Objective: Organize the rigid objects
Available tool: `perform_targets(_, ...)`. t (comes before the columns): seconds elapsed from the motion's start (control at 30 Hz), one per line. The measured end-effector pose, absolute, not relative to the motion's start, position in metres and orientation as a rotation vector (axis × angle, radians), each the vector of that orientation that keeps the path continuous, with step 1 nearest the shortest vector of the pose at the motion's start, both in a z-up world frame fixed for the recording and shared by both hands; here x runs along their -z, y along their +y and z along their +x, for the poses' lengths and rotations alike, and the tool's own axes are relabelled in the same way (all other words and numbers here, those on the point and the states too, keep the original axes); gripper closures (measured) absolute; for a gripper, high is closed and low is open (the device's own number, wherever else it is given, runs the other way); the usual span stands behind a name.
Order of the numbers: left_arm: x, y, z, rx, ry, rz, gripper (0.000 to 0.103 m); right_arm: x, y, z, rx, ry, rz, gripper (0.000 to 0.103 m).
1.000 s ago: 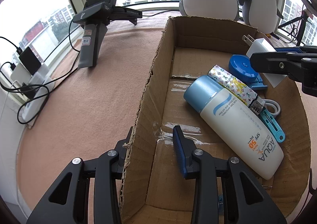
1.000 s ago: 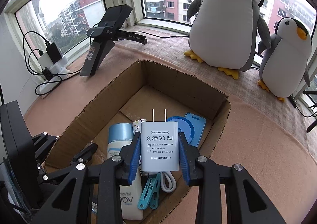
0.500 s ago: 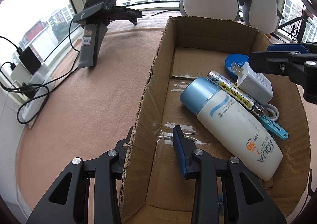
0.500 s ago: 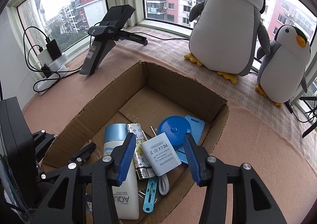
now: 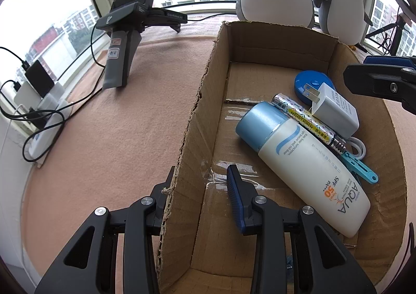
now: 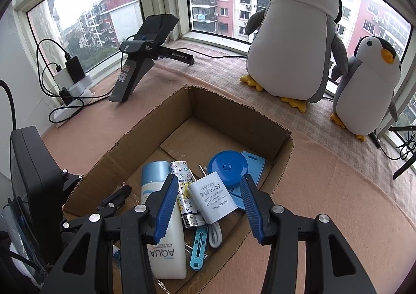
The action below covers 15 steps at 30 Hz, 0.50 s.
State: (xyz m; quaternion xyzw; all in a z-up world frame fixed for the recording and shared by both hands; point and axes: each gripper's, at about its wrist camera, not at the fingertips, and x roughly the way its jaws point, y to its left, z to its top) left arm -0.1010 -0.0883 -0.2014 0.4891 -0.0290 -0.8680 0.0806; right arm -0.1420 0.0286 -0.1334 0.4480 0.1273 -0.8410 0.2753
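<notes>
Right claw (image 6: 206, 204) gapes wide, empty, above the white charger (image 6: 213, 196) lying in the cardboard box (image 6: 240, 118), long axis angled toward the box's far right corner. Left claw (image 5: 200, 188) straddles the box's left wall, w/ visible slack, gripping nothing. Charger rests on a lighter (image 6: 183, 190), beside a lotion bottle (image 6: 163, 244); items beneath partly hidden.

The sunscreen bottle (image 5: 306, 174) reads "AQUA" and "SPF 50", the lighter (image 5: 309, 122) "FASHION LIGHTER", the white charger (image 6: 213, 196) "AC/DC ADAPTER" and "MADE IN CHINA", and the black stand (image 6: 150, 44) "GenRobot.AI".
</notes>
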Motion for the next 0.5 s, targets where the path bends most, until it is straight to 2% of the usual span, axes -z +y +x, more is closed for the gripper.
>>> perform_targets(0.23, 0.200, -0.080, -0.105, 2.596, -0.075, 1.470, 0.069, 0.127, 0.038, -0.130, 2.275, 0.328, 1.197, 0.057)
perform_targets(0.37, 0.198, -0.071, -0.107, 2.599, -0.080, 1.470, 0.069, 0.123, 0.044, -0.121, 2.292, 0.318, 1.189, 0.046)
perform_targets(0.5, 0.195, -0.061, -0.108, 2.597, -0.088, 1.472, 0.066, 0.118, 0.051, -0.113, 2.309, 0.297, 1.188, 0.042)
